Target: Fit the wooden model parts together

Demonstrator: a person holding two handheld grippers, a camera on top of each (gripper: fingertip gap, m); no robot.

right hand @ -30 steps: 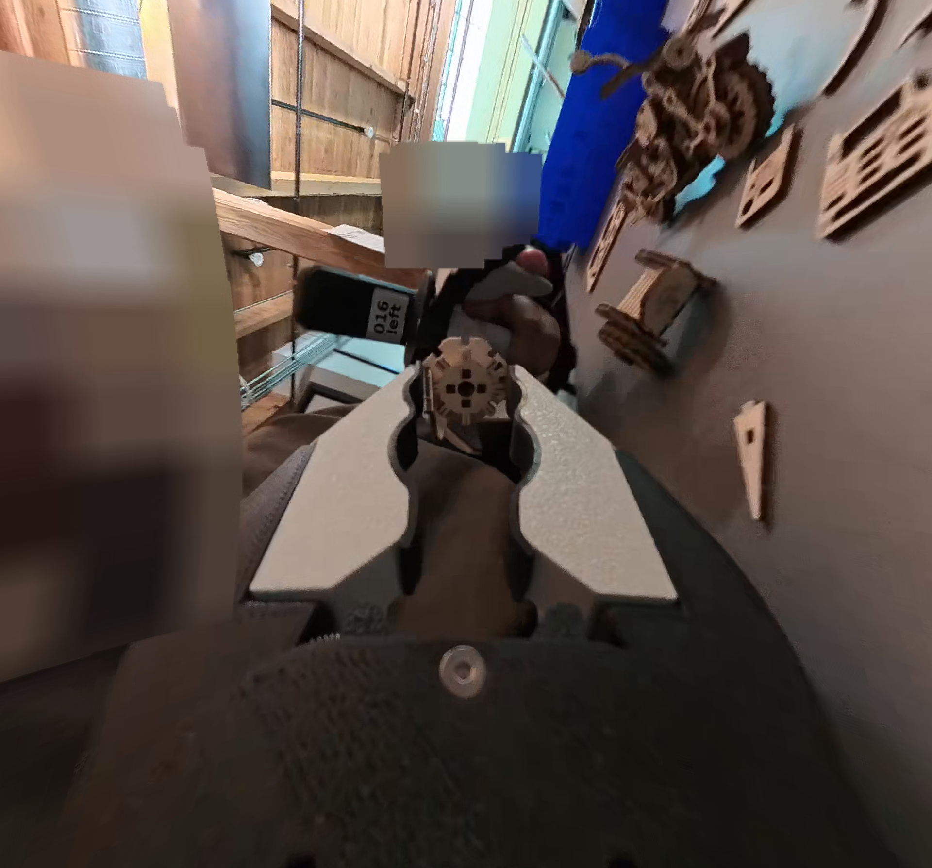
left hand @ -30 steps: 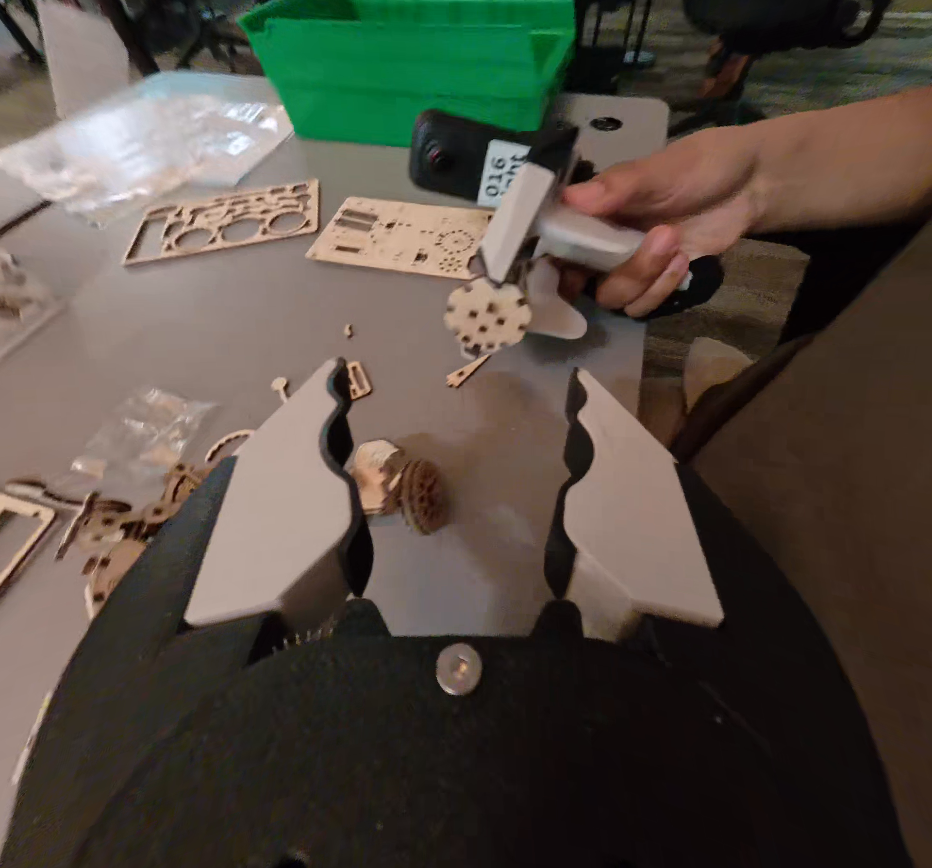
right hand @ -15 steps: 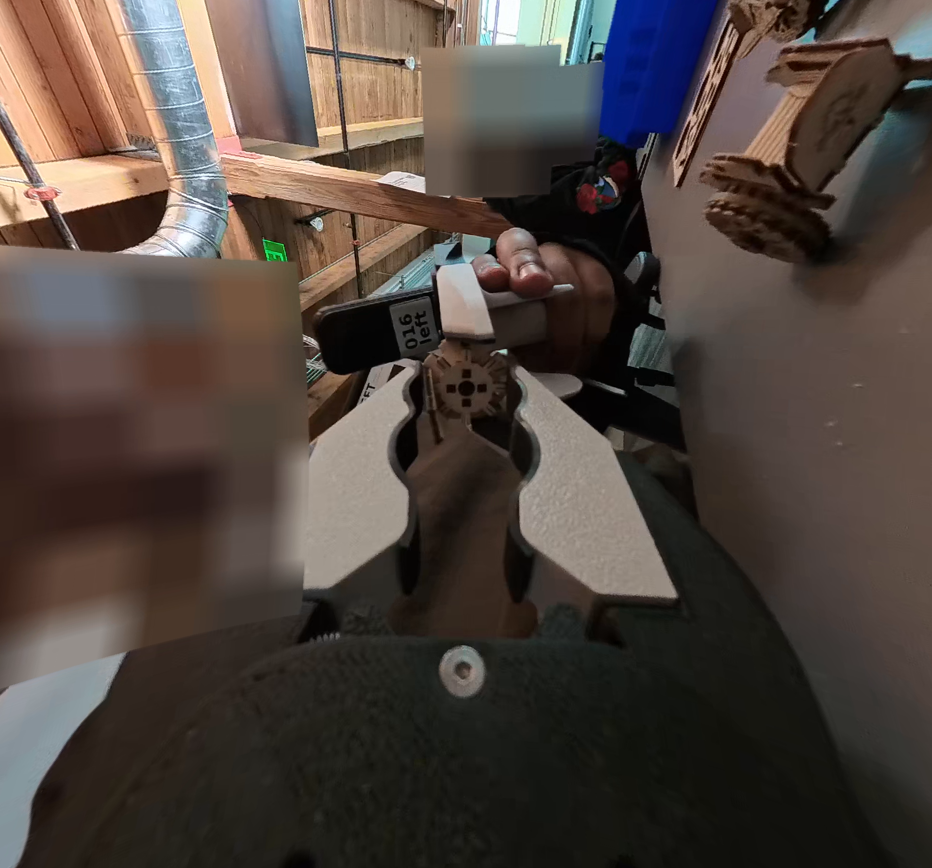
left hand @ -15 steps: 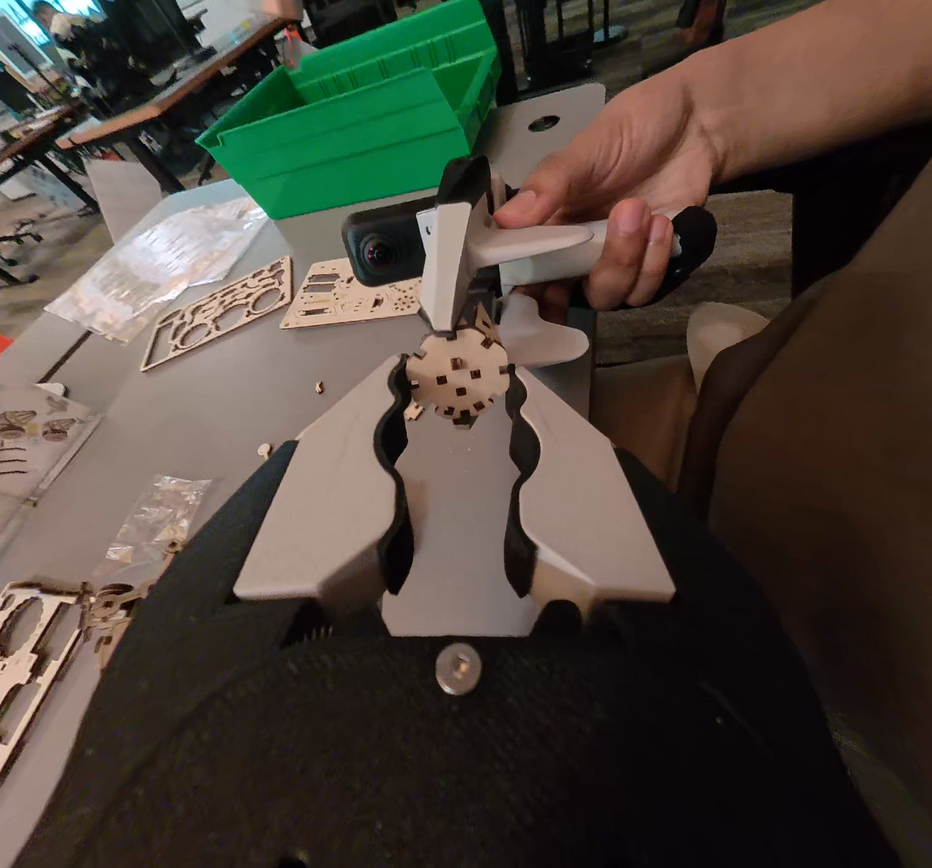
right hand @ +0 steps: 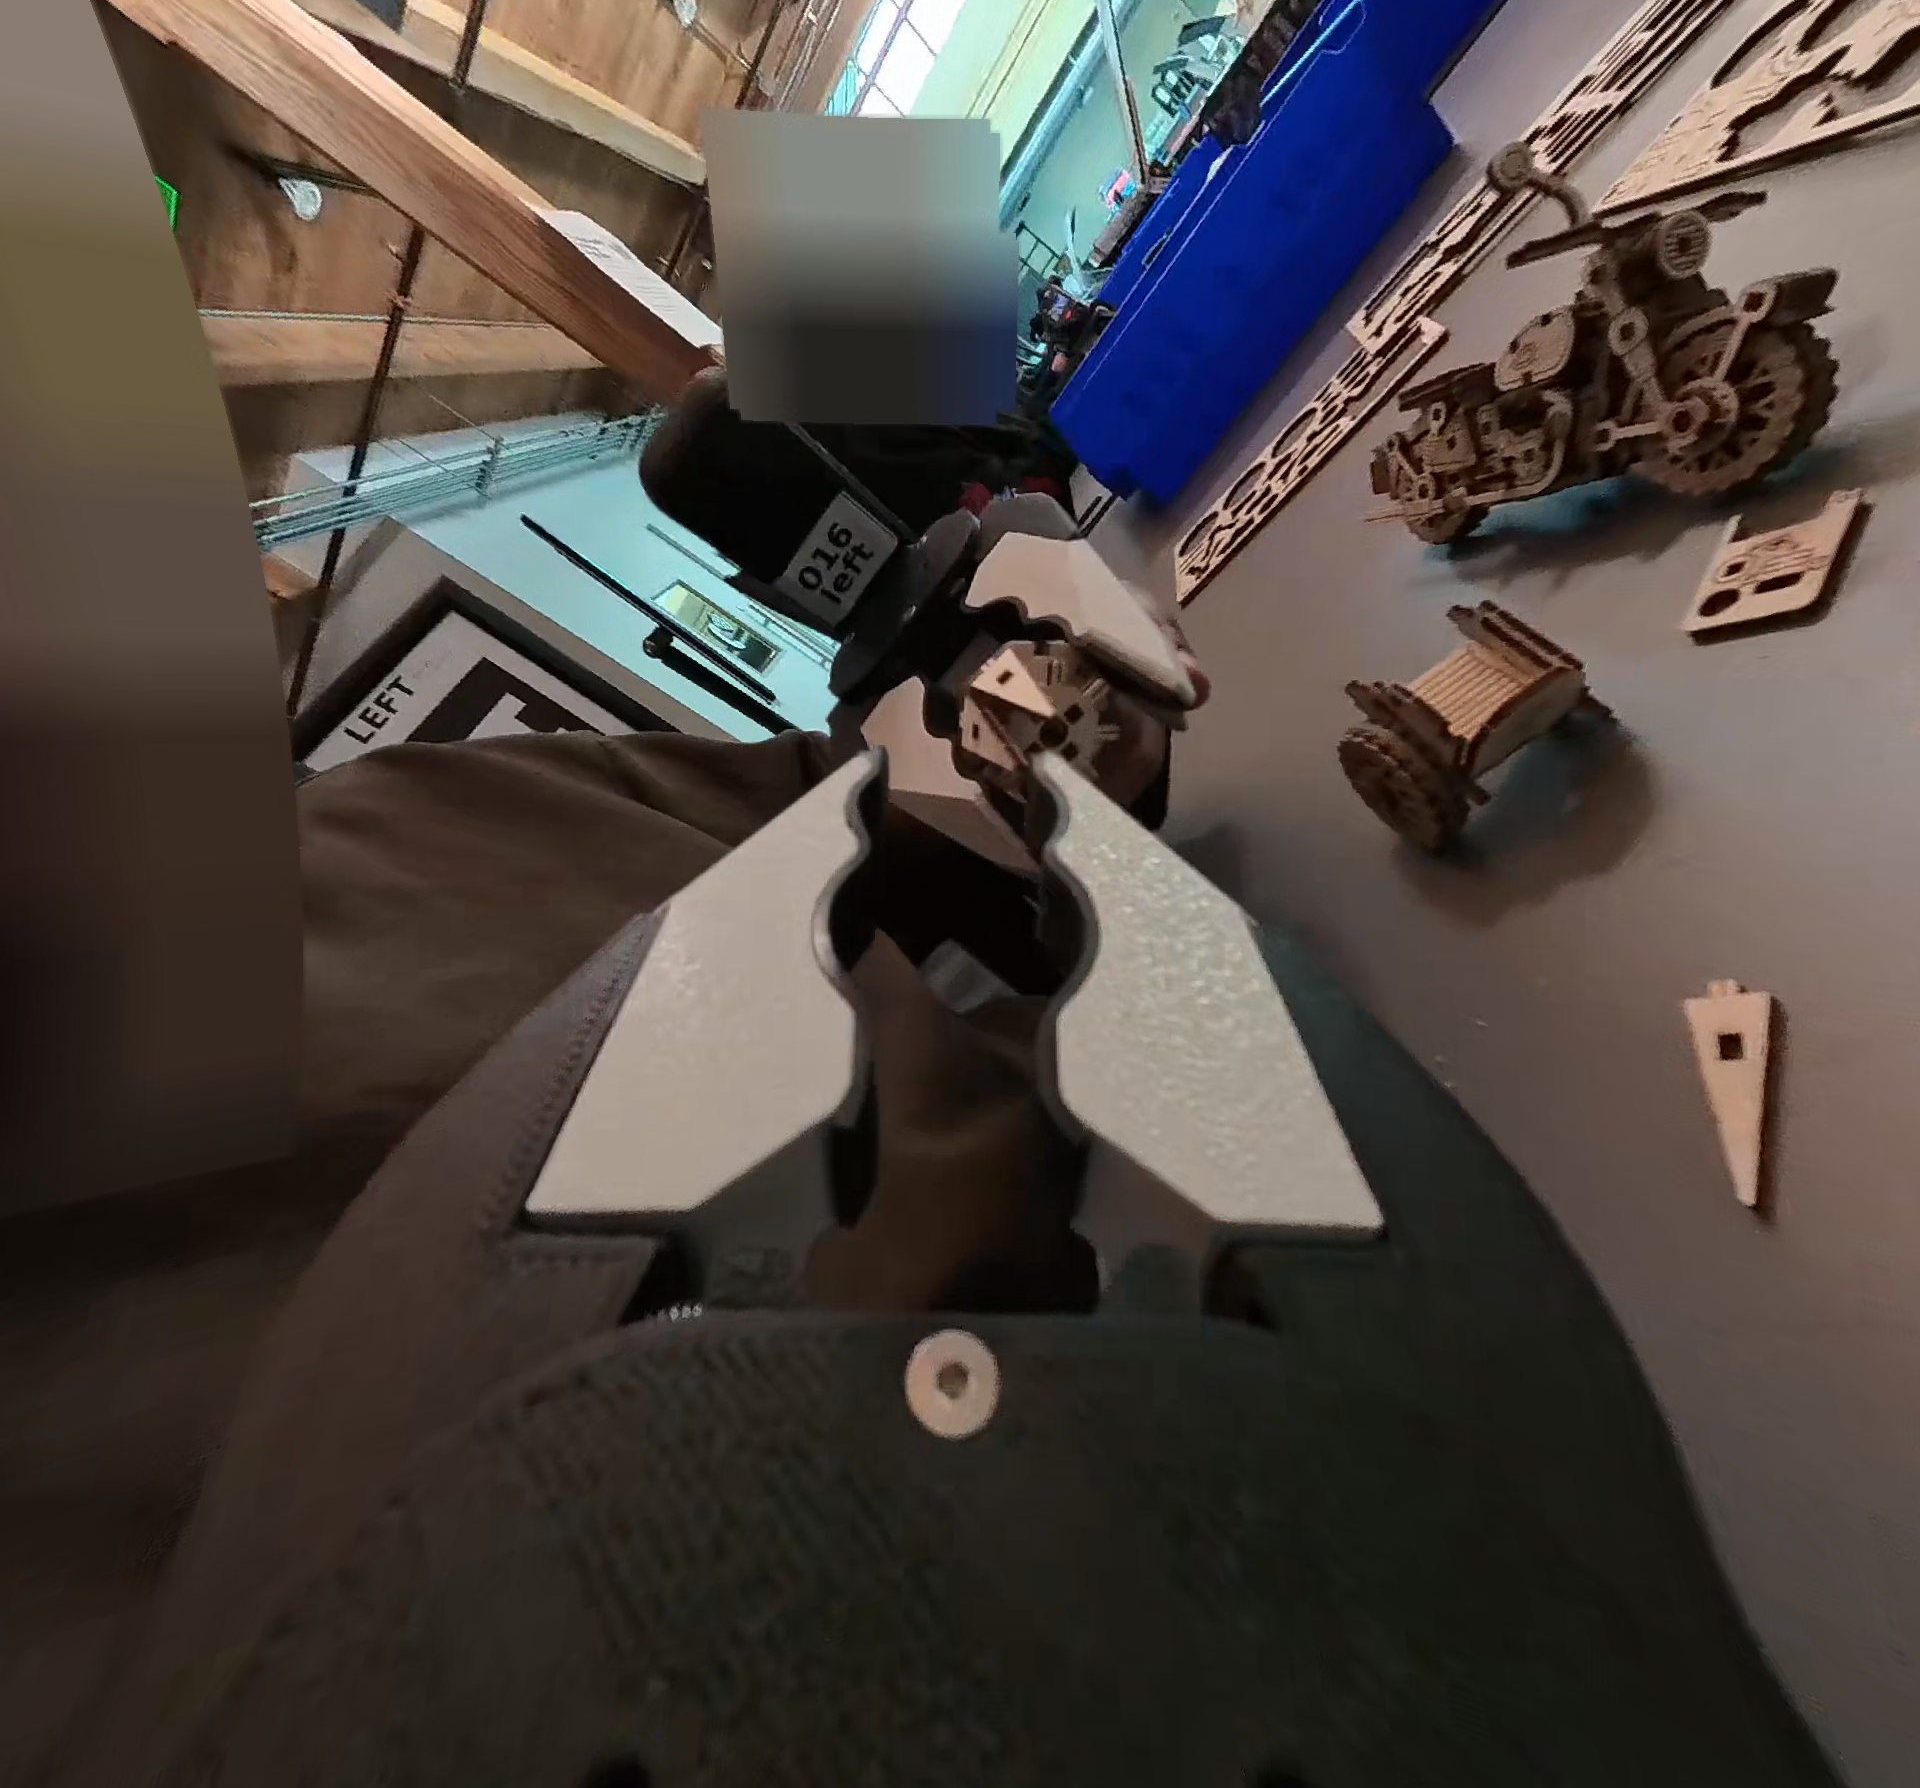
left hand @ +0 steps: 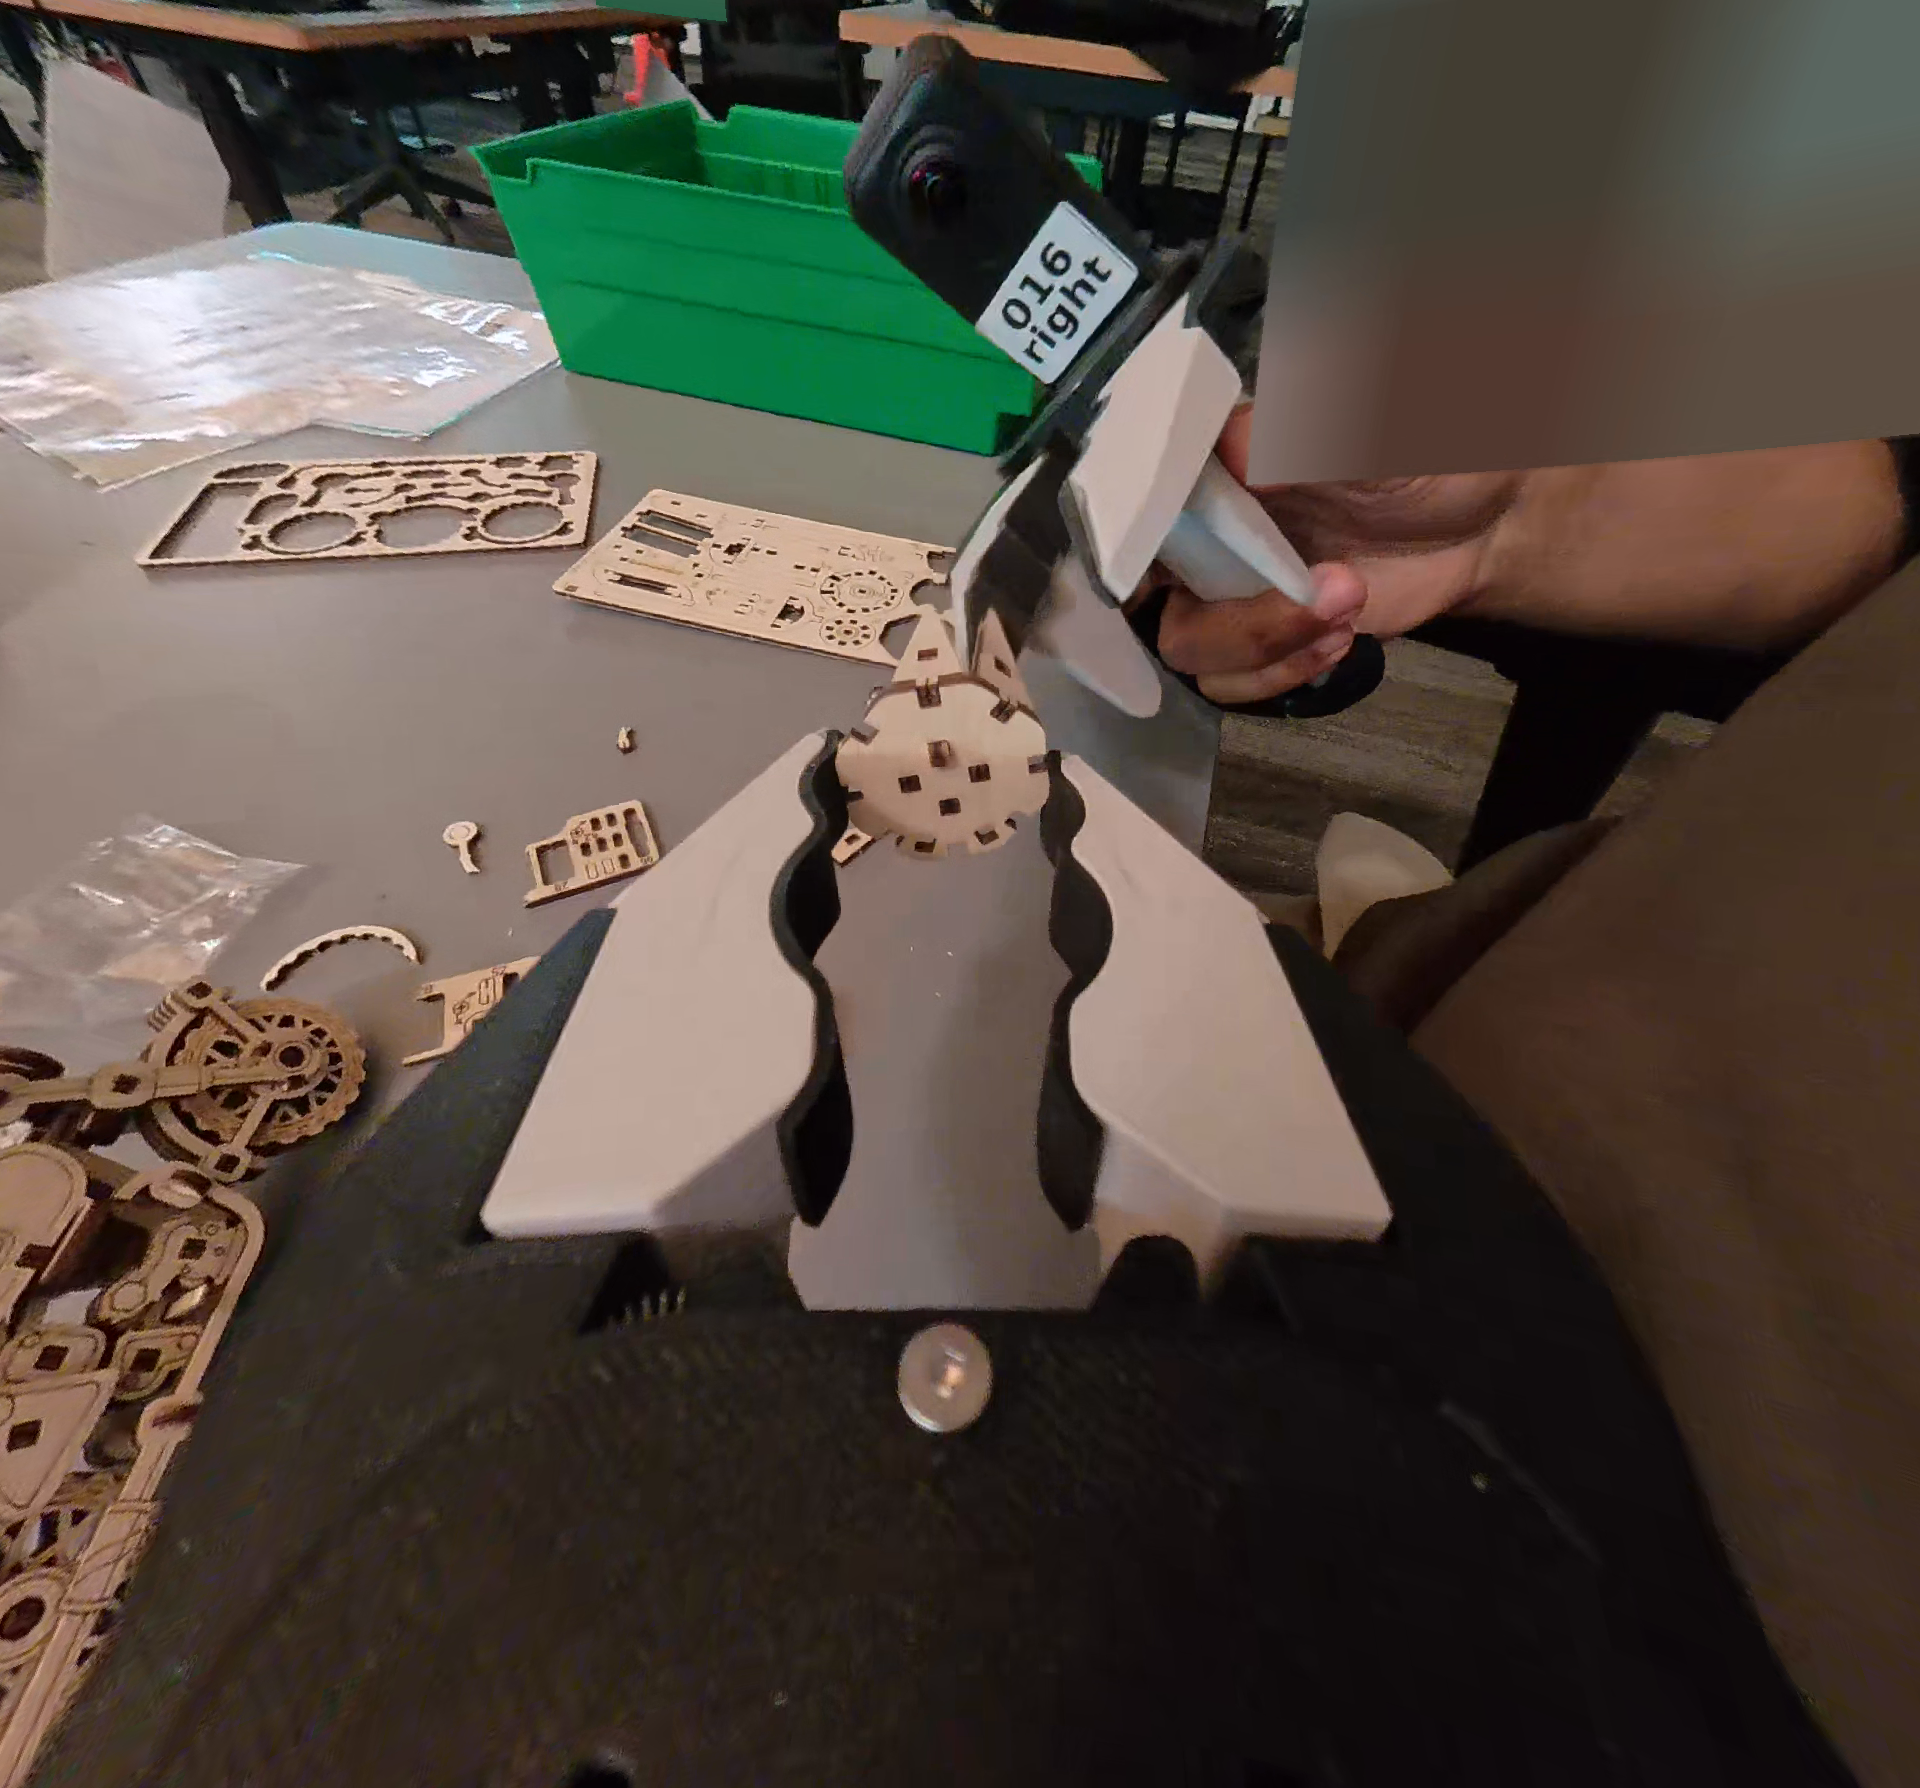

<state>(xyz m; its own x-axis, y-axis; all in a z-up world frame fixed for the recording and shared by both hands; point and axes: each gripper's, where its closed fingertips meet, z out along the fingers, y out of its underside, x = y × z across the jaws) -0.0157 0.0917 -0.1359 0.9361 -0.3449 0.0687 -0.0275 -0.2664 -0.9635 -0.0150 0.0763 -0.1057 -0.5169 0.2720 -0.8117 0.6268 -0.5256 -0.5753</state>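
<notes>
The wooden disc (left hand: 940,788) has passed from the right gripper (left hand: 997,632) to the left gripper (left hand: 940,782), which now clamps it by its rim between both fingertips.

The disc, notched round the edge, is held in the air above the near edge of the grey table (left hand: 312,689), with small triangular wooden pieces (left hand: 928,649) slotted into its far face. The right gripper has backed off a little and sits just behind the disc, its fingers parted with nothing between them; one fingertip (right hand: 1055,772) is close beside the pieces. Farther off on the table lie cut-out wooden sheets (left hand: 374,510), a green bin (left hand: 748,294) and a wooden motorcycle (right hand: 1600,398).
</notes>
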